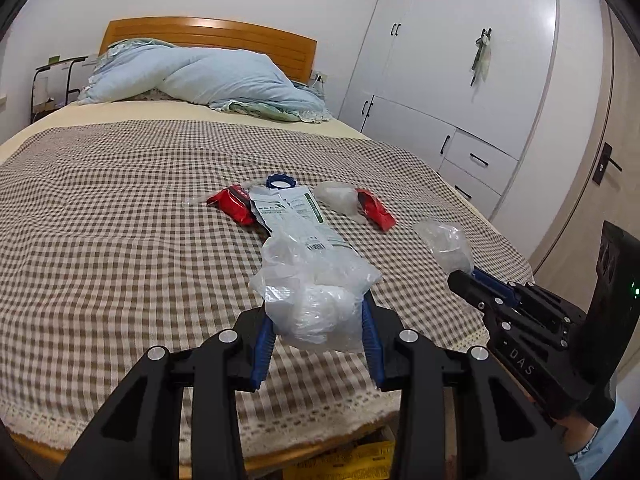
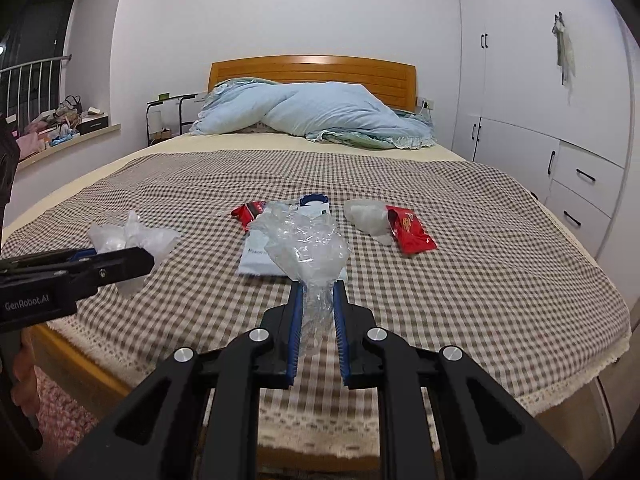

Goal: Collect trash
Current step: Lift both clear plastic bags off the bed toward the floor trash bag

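We are gripping a plastic bag wad (image 1: pixel 316 304) in the left gripper (image 1: pixel 318 320) and crinkled clear film (image 2: pixel 308 252) in the narrowly closed right gripper (image 2: pixel 316 300).

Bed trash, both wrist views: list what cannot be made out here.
- White printed pouch: its print is too small to read in the left wrist view. In the right wrist view, the clear wrap in the right tool covers most of it.
- Blue ring: the pouch hides its near side, so what it is stays unclear.
- Yellow item under the bed: cut off by the left tool and the bed edge.
- No bin shows in either view.
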A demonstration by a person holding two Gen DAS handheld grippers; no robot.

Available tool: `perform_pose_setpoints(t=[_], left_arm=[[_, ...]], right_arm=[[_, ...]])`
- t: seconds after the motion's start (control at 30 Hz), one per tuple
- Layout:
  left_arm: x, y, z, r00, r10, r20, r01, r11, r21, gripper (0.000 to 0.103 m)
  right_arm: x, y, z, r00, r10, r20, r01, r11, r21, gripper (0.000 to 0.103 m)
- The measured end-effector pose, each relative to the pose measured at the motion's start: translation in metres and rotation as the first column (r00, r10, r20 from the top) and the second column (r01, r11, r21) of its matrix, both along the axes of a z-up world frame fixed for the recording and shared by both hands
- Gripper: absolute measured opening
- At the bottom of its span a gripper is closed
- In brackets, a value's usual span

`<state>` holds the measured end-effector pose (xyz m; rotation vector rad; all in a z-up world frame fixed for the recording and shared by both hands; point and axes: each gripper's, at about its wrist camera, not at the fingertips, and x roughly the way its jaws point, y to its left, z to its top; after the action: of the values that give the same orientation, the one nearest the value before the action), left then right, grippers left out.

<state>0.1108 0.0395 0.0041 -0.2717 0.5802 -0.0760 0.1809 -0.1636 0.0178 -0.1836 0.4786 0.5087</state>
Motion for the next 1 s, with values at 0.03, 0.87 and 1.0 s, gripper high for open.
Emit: perform_pose_setpoints(t=[0.03,0.87,1.0], left_arm=[[-0.003,-0.001,0.0,1.0,-0.002,0.0,0.002,1.0,0.0,0.036],[-0.058,-0.022,-0.007,0.999,-0.021,-0.026,0.023,0.998,0.056,0.036],[-0.065,-0.025,-0.011,0.999,-0.029,-0.034,0.031,0.998,0.058,0.036]], right_arm=[[-0.004,-0.002,-0.001,1.0,0.005,-0.002,-0.005,1.0,0.0,0.015],[-0.059,-0.028,-0.018,0.998,0.053,-0.028,-0.053,0.998,-0.017,0.015],[-0.066,-0.03,-0.02,0.997,0.063,-0.036,-0.063,0.998,-0.021,0.015]])
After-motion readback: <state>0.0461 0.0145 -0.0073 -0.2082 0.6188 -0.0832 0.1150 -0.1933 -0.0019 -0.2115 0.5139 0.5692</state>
